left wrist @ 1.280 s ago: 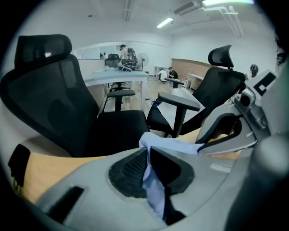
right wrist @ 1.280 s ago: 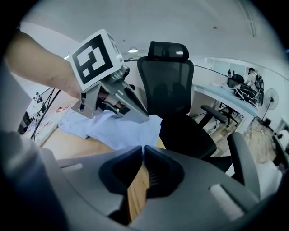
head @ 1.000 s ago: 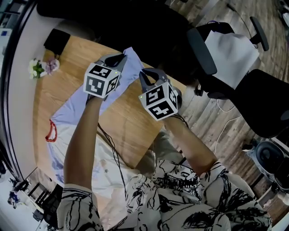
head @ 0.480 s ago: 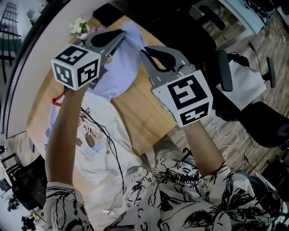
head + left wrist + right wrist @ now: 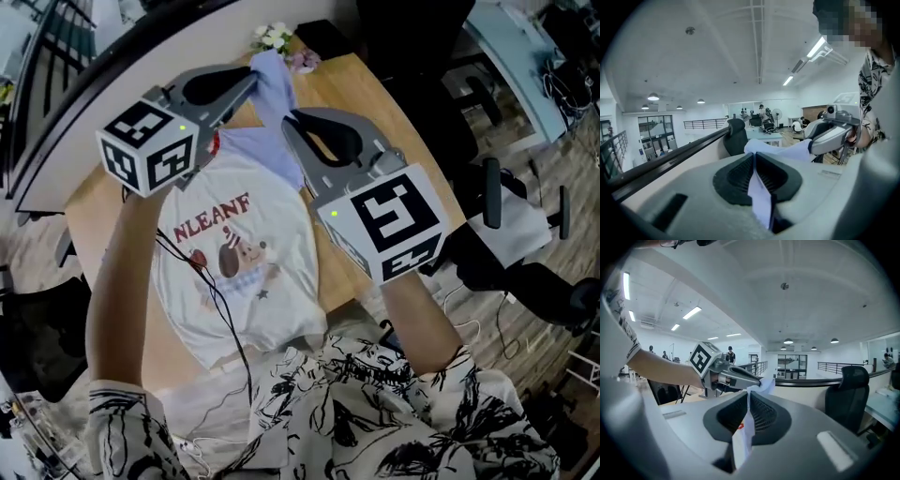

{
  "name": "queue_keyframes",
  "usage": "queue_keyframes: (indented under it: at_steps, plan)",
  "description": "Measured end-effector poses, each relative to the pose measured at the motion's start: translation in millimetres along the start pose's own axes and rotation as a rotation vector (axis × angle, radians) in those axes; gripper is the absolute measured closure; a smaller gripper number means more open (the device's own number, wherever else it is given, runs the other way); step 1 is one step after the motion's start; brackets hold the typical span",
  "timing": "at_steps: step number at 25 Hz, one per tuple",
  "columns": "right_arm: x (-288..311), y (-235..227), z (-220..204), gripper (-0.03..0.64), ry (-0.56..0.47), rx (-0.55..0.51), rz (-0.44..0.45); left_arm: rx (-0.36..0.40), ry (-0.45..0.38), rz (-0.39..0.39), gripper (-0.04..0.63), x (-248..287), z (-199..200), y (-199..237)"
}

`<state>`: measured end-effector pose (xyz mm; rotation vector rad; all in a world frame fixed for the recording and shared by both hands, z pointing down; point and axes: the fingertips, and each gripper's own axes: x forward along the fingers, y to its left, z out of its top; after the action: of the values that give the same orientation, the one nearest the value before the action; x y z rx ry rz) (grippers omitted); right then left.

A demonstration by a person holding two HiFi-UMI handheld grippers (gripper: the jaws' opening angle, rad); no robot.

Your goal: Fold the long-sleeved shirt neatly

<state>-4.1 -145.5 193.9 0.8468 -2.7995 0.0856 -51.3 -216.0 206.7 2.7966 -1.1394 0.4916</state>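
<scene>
In the head view, the long-sleeved shirt [image 5: 246,281] hangs in the air over the wooden table [image 5: 375,112]. Its white front, with red lettering and a cartoon print, faces me, and the lavender top edge is bunched between the grippers. My left gripper [image 5: 251,79] is shut on that lavender edge at the upper left. My right gripper [image 5: 289,120] is shut on it just to the right, close to the left one. A fold of lavender cloth [image 5: 761,197] is pinched in the left gripper [image 5: 754,159]. The right gripper [image 5: 749,401] clamps white cloth [image 5: 740,441] with a red tag.
A small bunch of flowers [image 5: 274,36] and a black object [image 5: 323,33] sit at the table's far end. Black office chairs [image 5: 511,253] stand to the right on the wood floor. A thin black cable [image 5: 220,309] dangles along my left arm.
Both grippers rose and came toward me with the shirt in them. The shirt lifted off the table and now hangs with its printed front showing.
</scene>
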Motion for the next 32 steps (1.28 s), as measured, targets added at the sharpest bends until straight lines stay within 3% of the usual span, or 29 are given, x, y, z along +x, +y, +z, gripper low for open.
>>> queue_keyframes:
  at_steps: [6, 12, 23, 29, 32]
  plan:
    - [61, 96, -4, 0.589, 0.022, 0.005, 0.071, -0.029, 0.021, 0.051, 0.566, -91, -55, 35]
    - [122, 167, -62, 0.589, 0.098, -0.045, 0.049, -0.079, 0.096, 0.073, 0.565, -150, -150, 62]
    - [220, 250, -202, 0.586, 0.318, -0.182, 0.04, -0.274, 0.316, 0.158, 0.555, -192, -351, 99]
    - [263, 286, -245, 0.584, 0.388, -0.287, 0.07, -0.343, 0.375, 0.183, 0.546, -209, -411, 121]
    - [276, 316, -265, 0.575, 0.394, -0.297, 0.165, -0.386, 0.384, 0.219, 0.534, -230, -430, 132]
